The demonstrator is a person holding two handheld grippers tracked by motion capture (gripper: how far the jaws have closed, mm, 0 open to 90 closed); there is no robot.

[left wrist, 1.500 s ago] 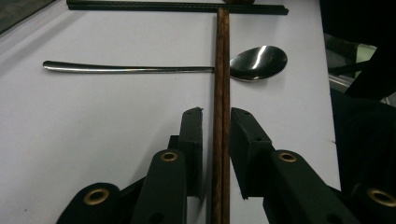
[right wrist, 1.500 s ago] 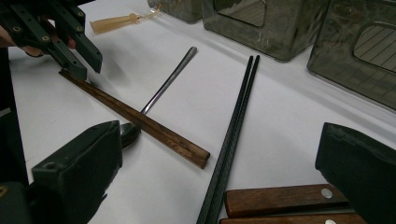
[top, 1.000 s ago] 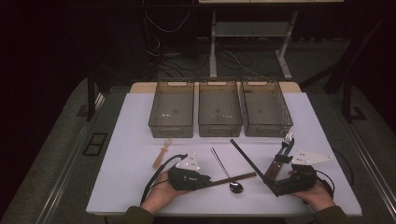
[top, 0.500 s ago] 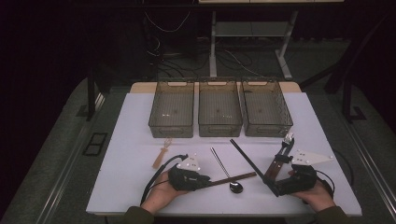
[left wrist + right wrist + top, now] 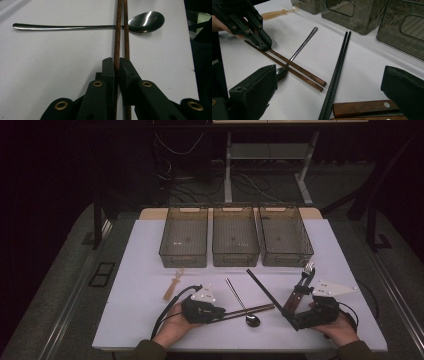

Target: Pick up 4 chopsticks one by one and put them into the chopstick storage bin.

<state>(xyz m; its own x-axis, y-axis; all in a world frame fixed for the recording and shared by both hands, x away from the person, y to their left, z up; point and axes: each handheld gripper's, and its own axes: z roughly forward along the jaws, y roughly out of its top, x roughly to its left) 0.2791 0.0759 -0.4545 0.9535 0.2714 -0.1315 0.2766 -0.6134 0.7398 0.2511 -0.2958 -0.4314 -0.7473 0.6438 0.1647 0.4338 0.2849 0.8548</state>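
Three empty bins (image 5: 235,239); left gripper (image 5: 220,312) fingers clamped on brown chopsticks (image 5: 118,30), right gripper (image 5: 329,97) fingers wide apart, empty.

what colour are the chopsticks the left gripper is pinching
Dark reddish-brown wood. The left gripper is shut on one of the brown chopsticks; the left gripper view shows it best.

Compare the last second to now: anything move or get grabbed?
Nothing visibly changed. The left gripper is shut on one of the brown chopsticks, which lie across the spoon, as before as far as the high view tells. The right gripper stays open by the black chopsticks. Three bins unmoved.
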